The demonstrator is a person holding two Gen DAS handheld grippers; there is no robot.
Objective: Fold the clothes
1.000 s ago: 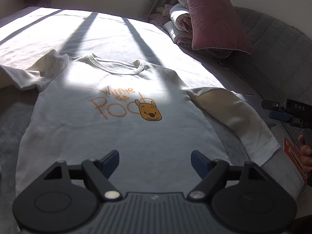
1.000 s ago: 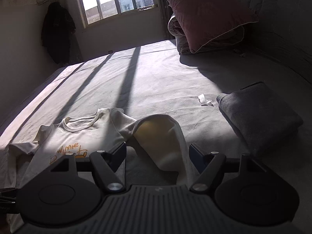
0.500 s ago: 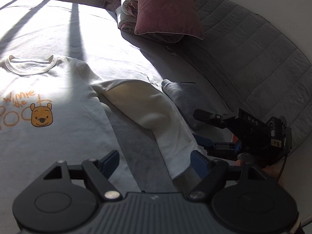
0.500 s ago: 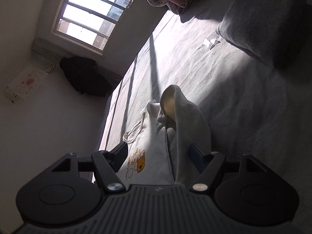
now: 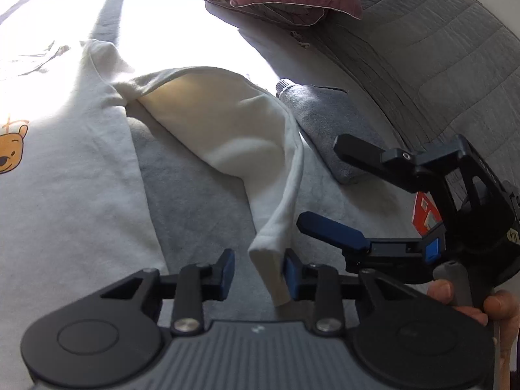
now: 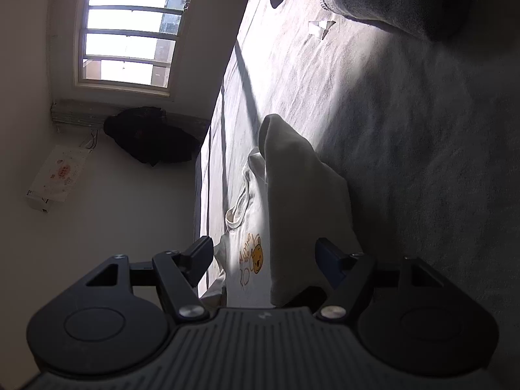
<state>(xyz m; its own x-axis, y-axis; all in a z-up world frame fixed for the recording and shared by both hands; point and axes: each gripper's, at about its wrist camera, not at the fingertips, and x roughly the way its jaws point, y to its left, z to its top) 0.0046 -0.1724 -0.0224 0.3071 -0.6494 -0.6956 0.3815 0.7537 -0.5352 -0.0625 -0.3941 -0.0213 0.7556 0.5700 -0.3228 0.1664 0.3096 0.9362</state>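
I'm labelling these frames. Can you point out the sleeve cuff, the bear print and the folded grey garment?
sleeve cuff [image 5: 268,253]: left wrist view, its end.
bear print [image 5: 11,149]: left wrist view, the face.
folded grey garment [image 5: 325,120]: left wrist view, top surface.

White sweatshirt [image 5: 74,175], orange bear print [image 5: 11,149].

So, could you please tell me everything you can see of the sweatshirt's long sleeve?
The sleeve belongs to a cream sweatshirt lying flat on the grey bedspread. It looks like soft, thick knit, paler at the cuff. It runs from the shoulder towards the camera, lifted and draped, with a fold along its edge. The cuff end hangs between the open jaws of the left gripper, against one jaw. The right gripper is open beside it.
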